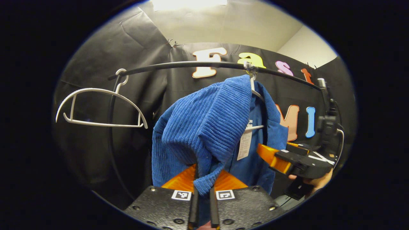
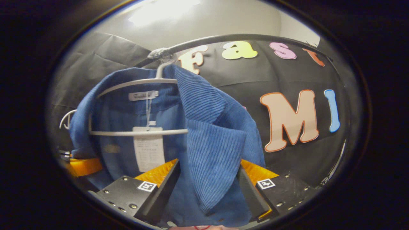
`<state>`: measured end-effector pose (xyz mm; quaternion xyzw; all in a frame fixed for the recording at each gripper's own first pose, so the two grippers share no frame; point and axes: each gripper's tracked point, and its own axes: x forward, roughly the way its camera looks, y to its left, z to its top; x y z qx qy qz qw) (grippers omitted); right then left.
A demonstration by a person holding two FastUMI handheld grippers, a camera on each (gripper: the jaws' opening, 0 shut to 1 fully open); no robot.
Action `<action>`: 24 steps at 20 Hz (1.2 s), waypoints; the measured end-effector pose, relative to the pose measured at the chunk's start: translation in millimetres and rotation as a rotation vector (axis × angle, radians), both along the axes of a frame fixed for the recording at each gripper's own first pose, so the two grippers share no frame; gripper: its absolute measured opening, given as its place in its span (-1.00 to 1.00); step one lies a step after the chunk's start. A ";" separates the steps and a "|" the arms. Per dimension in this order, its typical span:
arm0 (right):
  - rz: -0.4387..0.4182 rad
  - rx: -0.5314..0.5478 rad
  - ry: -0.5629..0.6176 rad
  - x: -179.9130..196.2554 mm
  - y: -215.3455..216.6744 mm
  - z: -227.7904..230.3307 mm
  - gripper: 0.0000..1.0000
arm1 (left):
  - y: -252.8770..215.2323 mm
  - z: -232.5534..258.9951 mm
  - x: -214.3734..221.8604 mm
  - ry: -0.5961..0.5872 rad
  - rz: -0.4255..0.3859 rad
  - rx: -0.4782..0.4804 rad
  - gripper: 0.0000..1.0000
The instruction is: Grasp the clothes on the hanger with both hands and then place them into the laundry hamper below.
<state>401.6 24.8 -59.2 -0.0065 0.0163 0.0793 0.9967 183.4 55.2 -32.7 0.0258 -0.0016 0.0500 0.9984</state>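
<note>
In the left gripper view, the left claw point(image 1: 202, 195) is sitting at 6 o'clock with its two fingers drawn nearly together, pinching a fold of the blue corduroy jacket point(image 1: 204, 127) between them. The jacket is hanging from a white hanger point(image 1: 255, 92) hooked on the black rail point(image 1: 191, 65), which is arching across the upper part of the view. A paper tag point(image 1: 244, 145) is dangling inside the jacket's opening. At 9 o'clock an empty white hanger point(image 1: 102, 107) is hanging from the same rail, well apart from the jacket. At 4 o'clock the right claw point(image 1: 271, 156) is reaching toward the jacket's far edge, with a hand point(image 1: 314, 182) holding it from behind.

In the right gripper view, the right claw point(image 2: 209, 191) is standing at 6 o'clock with its fingers spread wide, and a front panel of the jacket point(image 2: 214, 150) is lying between them; whether either finger is pressing the cloth cannot be told. The hanger's bar point(image 2: 137, 132) is crossing the open collar at 9 o'clock, above the paper tag point(image 2: 148, 148).
</note>
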 end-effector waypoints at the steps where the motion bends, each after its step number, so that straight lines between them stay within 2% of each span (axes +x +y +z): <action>1: -0.013 0.017 0.026 7.3 -3.3 -1.5 0.97 | -3.9 -1.7 -3.8 0.022 -0.030 -0.005 -0.74; 2: -0.055 0.020 0.053 3.8 -15.6 -4.0 0.34 | -7.2 -3.1 -11.8 0.044 -0.071 0.003 -0.93; 3: -0.118 0.053 0.056 -4.5 -26.9 5.7 -0.30 | -14.4 -1.4 -25.0 0.046 -0.131 -0.020 -0.98; 4: -0.032 0.081 0.063 5.0 -15.0 0.3 -0.93 | -26.2 5.5 -37.0 0.029 -0.199 -0.051 -0.96; 7: -0.092 -0.012 0.023 9.0 -34.2 10.5 -0.94 | -19.2 30.9 -60.4 0.008 -0.268 -0.073 -0.98; 8: -0.122 -0.048 0.010 6.8 -42.8 14.9 -1.00 | -16.3 45.3 -69.8 -0.005 -0.299 -0.085 -0.98; 9: -0.125 -0.064 0.008 4.1 -43.8 20.9 -0.94 | -15.6 54.0 -76.5 -0.006 -0.334 -0.094 -0.98; 11: -0.153 -0.075 -0.014 2.7 -54.2 34.2 -0.94 | -13.4 66.4 -81.0 0.001 -0.385 -0.088 -0.99; 13: -0.181 -0.054 -0.030 -2.3 -61.8 41.6 -0.85 | -6.3 72.4 -85.1 0.014 -0.383 -0.053 -0.99; 14: -0.198 -0.041 -0.033 -8.0 -70.4 46.8 -1.00 | 1.5 72.4 -86.6 0.021 -0.381 -0.035 -0.99; 16: -0.213 -0.026 -0.041 -11.5 -77.8 55.6 -0.85 | 11.5 73.0 -81.1 0.044 -0.375 0.008 -0.99; 17: -0.224 -0.028 -0.047 -12.3 -81.4 59.7 -0.94 | 15.4 73.2 -80.3 0.050 -0.373 0.030 -0.99; 20: -0.232 -0.030 -0.054 -15.8 -83.8 64.5 -0.94 | 30.0 66.9 -69.2 0.049 -0.344 0.124 -0.96; 22: -0.255 -0.040 -0.061 -21.5 -83.4 65.2 -0.94 | 40.6 48.1 -67.8 0.065 -0.302 0.131 -0.89; 24: -0.271 -0.061 -0.067 -32.6 -75.8 65.2 -0.94 | 40.3 39.8 -74.6 0.059 -0.313 0.124 -0.82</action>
